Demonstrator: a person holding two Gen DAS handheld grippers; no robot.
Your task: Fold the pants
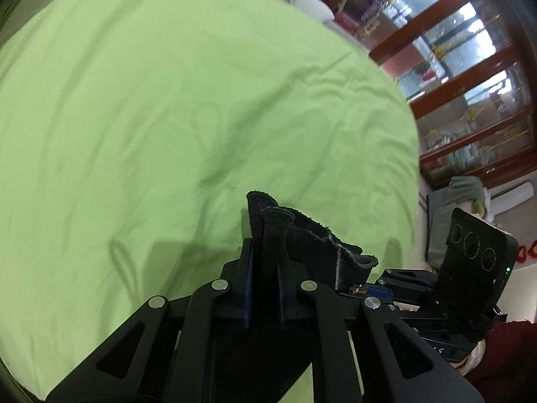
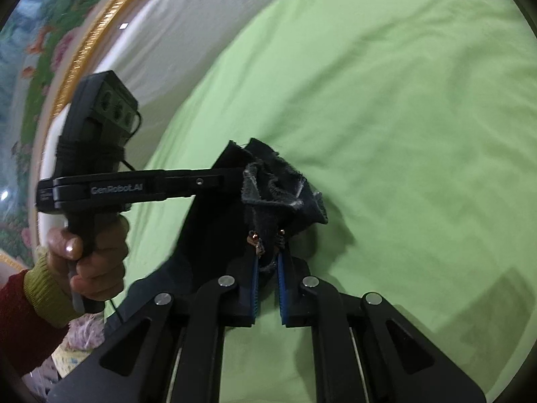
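Over the green bedsheet (image 1: 167,107), the left gripper (image 1: 265,235) had its fingers drawn nearly together, clamped on a bunched edge of the black pants (image 1: 302,238), the cloth standing up past the fingertips and spilling toward three o'clock. From the right wrist view, the right gripper (image 2: 268,255) was likewise pinched tight on the same garment, its blue pads (image 2: 281,288) gripping dark fabric beside small copper-coloured metal fittings, perhaps zipper pulls, though they were too small to be sure. At nine o'clock in that view a hand (image 2: 90,262) in a red sleeve with a yellow-green cuff held the other gripper's handle, whose fingers ran in from the left into the cloth; their tips were hidden by it. Most of the pants hung out of sight below both grippers, so their overall layout could not be made out. What showed was a crumpled black wad with frayed, pale-worn edges, held just above the sheet. A wooden glass cabinet (image 1: 470,67) stood blurred at two o'clock.
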